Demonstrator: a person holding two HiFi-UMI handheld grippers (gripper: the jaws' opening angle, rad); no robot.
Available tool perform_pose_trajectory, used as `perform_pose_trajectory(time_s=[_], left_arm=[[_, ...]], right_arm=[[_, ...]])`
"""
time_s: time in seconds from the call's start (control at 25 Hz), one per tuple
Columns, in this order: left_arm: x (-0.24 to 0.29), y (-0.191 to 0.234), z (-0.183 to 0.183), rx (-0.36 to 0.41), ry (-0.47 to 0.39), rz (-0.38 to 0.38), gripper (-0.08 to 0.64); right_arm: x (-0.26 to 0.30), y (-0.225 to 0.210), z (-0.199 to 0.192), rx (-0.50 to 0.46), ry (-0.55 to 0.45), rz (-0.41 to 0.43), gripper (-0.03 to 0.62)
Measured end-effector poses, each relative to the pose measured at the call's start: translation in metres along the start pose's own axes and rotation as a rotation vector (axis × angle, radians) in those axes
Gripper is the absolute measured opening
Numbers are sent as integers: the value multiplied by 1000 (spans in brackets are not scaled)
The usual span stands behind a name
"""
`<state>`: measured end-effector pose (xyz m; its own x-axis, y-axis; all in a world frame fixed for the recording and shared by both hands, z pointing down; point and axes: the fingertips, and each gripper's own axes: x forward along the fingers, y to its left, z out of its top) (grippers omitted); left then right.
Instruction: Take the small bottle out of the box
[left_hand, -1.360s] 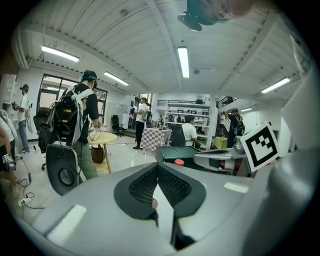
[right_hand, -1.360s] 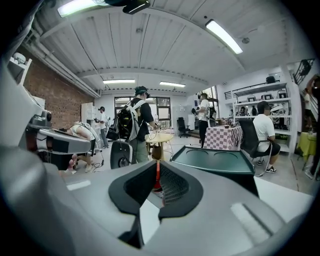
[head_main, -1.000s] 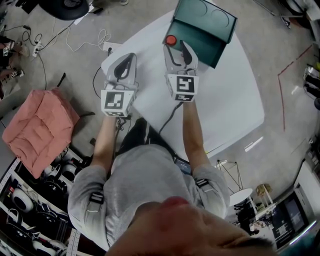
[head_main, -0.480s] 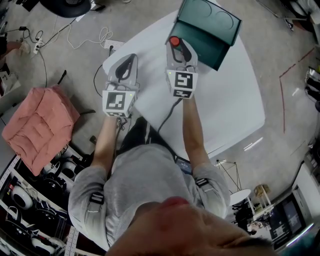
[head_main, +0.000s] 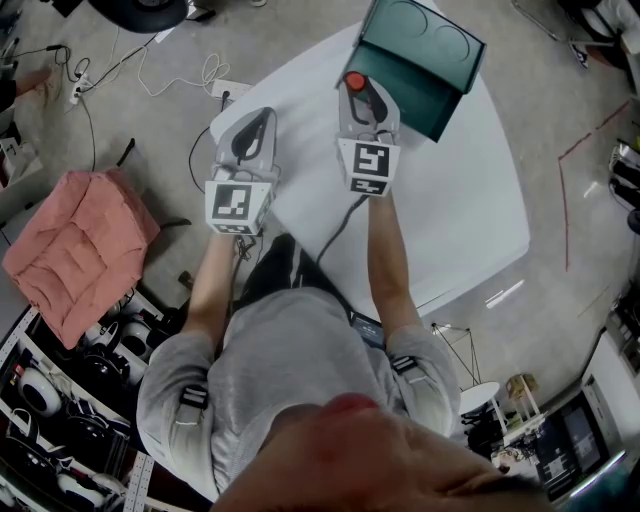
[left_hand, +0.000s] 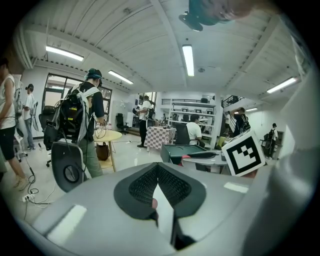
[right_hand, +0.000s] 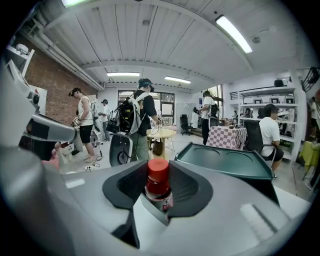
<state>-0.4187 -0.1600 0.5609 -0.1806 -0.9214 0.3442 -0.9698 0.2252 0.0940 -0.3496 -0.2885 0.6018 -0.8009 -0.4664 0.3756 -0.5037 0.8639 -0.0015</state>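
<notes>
I'm holding both grippers over the white table (head_main: 450, 200). L gripper (head_main: 255, 118) is hovering at approx 11 o'clock, jaws clenched together w/ nothing between them, only bare tabletop showing under the pads.

R gripper (right_hand: 157, 175) is reaching out at 12 o'clock. Its jaws are closing round the small bottle (right_hand: 158, 187), and the pads are already meeting its sides, so I'm grasping it. The bottle is standing upright, red cap poking above the pads, label partly hidden by them.

It's sitting just beside the near-left corner of the green box (head_main: 415, 60). Can't tell if it's touching the box wall. The box is lying further out at approx 1 o'clock, two round recesses showing in its upper face.

Beyond the table, several people are standing in the workshop round 11 to 12 o'clock.
</notes>
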Motion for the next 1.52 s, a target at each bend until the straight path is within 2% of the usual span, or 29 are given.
perform_pose_trajectory(time_s=[0.32, 0.8, 1.16, 1.52], left_arm=[[-19, -3, 27, 0, -52, -3, 12], [-64, -30, 68, 41, -133, -53, 12], [-111, -55, 85, 71, -175, -105, 12], [-154, -79, 86, 100, -198, -160, 12]], right_arm=[[-26, 5, 35, -11, -54, -6, 130], [-101, 8, 87, -32, -141, -57, 130], [-169, 17, 101, -15, -169, -113, 130], [-237, 31, 102, 2, -202, -182, 130]])
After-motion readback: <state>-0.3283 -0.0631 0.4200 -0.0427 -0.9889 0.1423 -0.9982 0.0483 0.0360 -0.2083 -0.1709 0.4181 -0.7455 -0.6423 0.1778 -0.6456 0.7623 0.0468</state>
